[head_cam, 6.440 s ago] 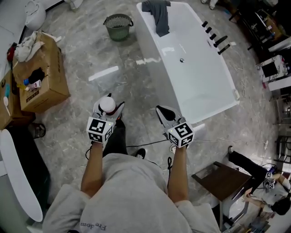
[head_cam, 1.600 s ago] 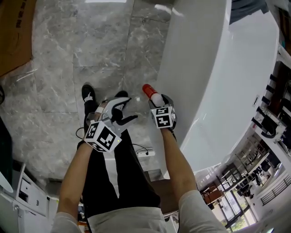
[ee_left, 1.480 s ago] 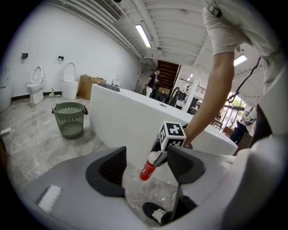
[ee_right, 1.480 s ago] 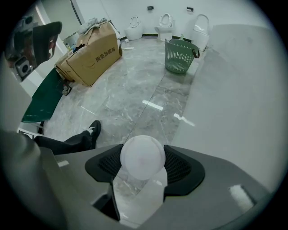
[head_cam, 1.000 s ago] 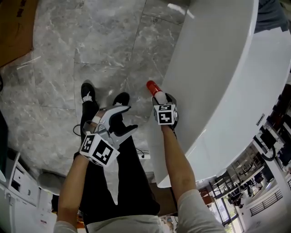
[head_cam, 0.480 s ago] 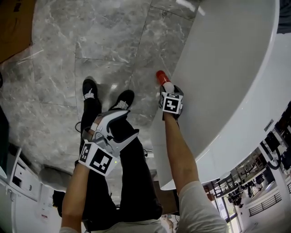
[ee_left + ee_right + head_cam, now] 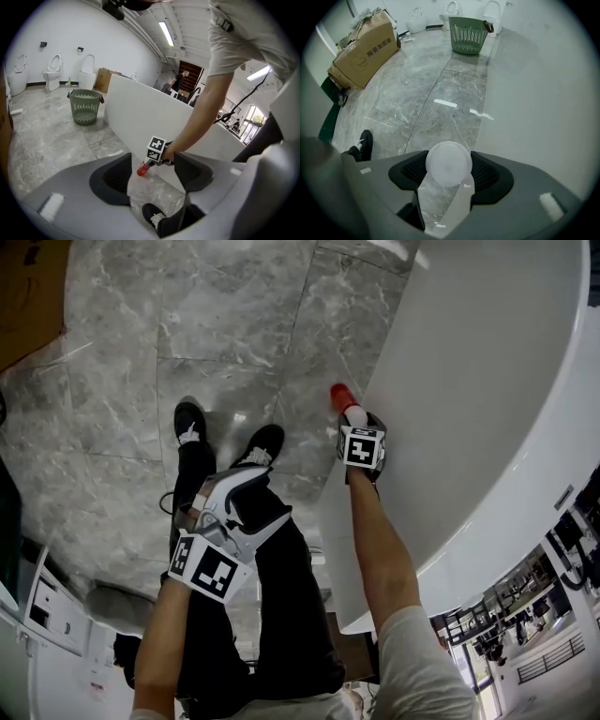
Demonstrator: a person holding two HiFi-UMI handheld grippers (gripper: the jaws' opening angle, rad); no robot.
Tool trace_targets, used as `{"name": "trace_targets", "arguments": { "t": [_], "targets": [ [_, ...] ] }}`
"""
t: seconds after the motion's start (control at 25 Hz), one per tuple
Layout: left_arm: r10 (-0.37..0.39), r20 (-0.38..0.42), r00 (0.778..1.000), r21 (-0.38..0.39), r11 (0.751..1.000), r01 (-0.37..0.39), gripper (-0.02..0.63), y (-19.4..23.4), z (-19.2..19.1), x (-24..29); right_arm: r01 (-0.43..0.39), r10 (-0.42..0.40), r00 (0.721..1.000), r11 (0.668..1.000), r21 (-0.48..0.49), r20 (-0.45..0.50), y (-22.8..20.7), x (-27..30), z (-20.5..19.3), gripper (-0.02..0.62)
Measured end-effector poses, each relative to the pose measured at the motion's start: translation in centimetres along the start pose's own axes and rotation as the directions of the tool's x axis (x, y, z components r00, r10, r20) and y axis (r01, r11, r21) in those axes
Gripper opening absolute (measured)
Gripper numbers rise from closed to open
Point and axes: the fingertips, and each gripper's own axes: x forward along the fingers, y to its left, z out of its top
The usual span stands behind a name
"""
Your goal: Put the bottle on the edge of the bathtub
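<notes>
The bottle (image 7: pixel 340 397) has a red end that sticks out ahead of my right gripper (image 7: pixel 352 420), which is shut on it. It hangs over the floor, close against the outer wall of the white bathtub (image 7: pixel 478 371). In the right gripper view the bottle's round white end (image 7: pixel 448 163) sits clamped between the two dark pads, with the bathtub wall (image 7: pixel 534 93) at the right. My left gripper (image 7: pixel 258 498) is open and empty, held lower and to the left above the person's legs. The left gripper view shows the bottle's red end (image 7: pixel 142 169) beside the bathtub wall (image 7: pixel 136 110).
Grey marble floor (image 7: pixel 187 324) lies to the left of the tub. The person's black shoes (image 7: pixel 190 420) stand just below the grippers. A green basket (image 7: pixel 468 27) and a cardboard box (image 7: pixel 365 47) stand farther off. Toilets (image 7: pixel 51 70) line the far wall.
Several seconds ago the left gripper held the bottle, away from the tub. In the last second the right gripper has carried it slightly up and right along the tub wall; the left stays open.
</notes>
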Motion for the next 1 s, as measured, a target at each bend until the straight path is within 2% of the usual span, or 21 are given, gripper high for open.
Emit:
{"name": "trace_targets", "arguments": {
  "t": [0.48,0.72,1.0],
  "targets": [
    [0.004,0.006,1.000,-0.001,1.000,-0.004,0.336,0.2,-0.2,-1.1,0.005,-0.005,1.000,0.999,-0.032,0.001,-0.3,-1.1,-0.1,0.273],
    [-0.047,-0.014,0.999,0.059,0.997,0.048,0.336,-0.4,0.6,-1.9,0.001,-0.002,0.998,1.000,0.020,0.061,-0.1,-4.2,0.7,0.273],
    [-0.115,-0.069,0.991,0.158,0.980,0.124,0.336,-2.0,0.6,-3.6,-0.010,-0.003,0.995,0.991,0.132,0.096,1.1,-9.8,-1.3,0.273]
  ]
}}
